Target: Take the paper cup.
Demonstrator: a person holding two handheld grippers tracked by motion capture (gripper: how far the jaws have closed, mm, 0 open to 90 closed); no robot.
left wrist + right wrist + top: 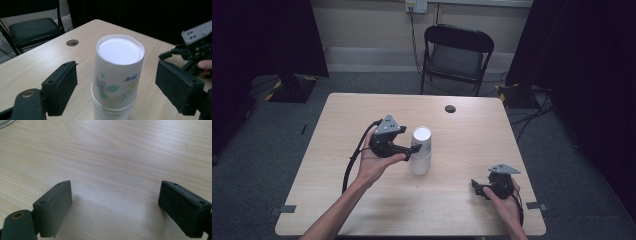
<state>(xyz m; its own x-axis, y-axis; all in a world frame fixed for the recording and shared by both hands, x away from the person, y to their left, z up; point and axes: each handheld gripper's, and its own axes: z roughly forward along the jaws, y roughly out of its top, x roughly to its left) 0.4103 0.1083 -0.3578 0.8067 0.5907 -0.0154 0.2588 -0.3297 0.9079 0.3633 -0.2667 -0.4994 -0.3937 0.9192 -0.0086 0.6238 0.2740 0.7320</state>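
Mid-table: stack of upside-down paper cups (pixel 420 150), left gripper (pixel 414 148) around it.
Left jaws apart, either side, not touching; right gripper (pixel 477 188) jaws apart near table (pixel 462 130) front-right edge.

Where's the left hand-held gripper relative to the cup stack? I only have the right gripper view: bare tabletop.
Observer: The left hand-held gripper straddles the upside-down paper cup stack, jaws open with a gap on each side.
Operator: Where's the stack on the table?
Observer: Near the middle of the wooden table.
Operator: And my gripper?
Observer: The right hand-held gripper sits low near the table's front right corner, well clear of the cups.
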